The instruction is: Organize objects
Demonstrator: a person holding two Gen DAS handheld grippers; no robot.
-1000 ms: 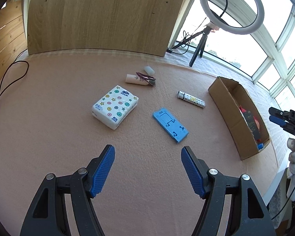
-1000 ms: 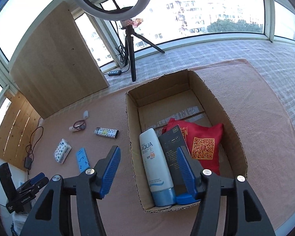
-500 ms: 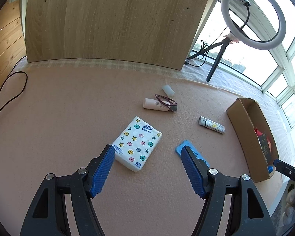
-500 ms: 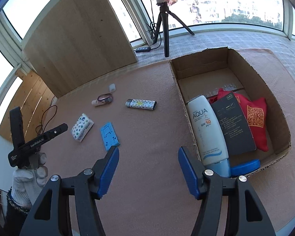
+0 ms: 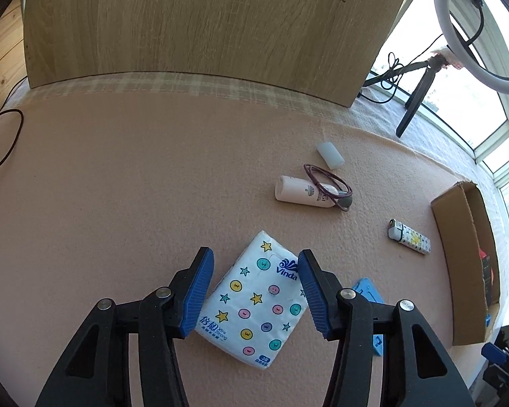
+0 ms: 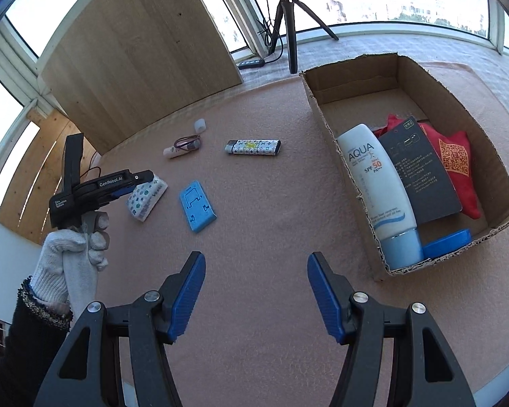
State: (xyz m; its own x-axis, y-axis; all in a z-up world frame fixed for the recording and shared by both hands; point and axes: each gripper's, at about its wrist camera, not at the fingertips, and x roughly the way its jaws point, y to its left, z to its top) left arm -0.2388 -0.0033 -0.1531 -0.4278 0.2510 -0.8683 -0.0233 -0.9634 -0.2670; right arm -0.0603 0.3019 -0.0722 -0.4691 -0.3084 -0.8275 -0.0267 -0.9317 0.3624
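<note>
Fingers (image 5: pixel 200 281) of our left gripper (image 5: pixel 256 291) spread astride the tissue pack (image 5: pixel 254 300), right gripper (image 6: pixel 256 293) open and empty, we judge four items boxed (image 6: pixel 325 115), five left outside it.

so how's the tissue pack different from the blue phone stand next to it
The tissue pack is white with coloured stars and dots; the blue phone stand is plain blue. The tissue pack looks soft and plump in its wrapper, while the phone stand looks rigid and thin, with cut-out slots. The left gripper, open, straddles the tissue pack; nothing is at the phone stand. Both lie flat on the pink mat.
</note>
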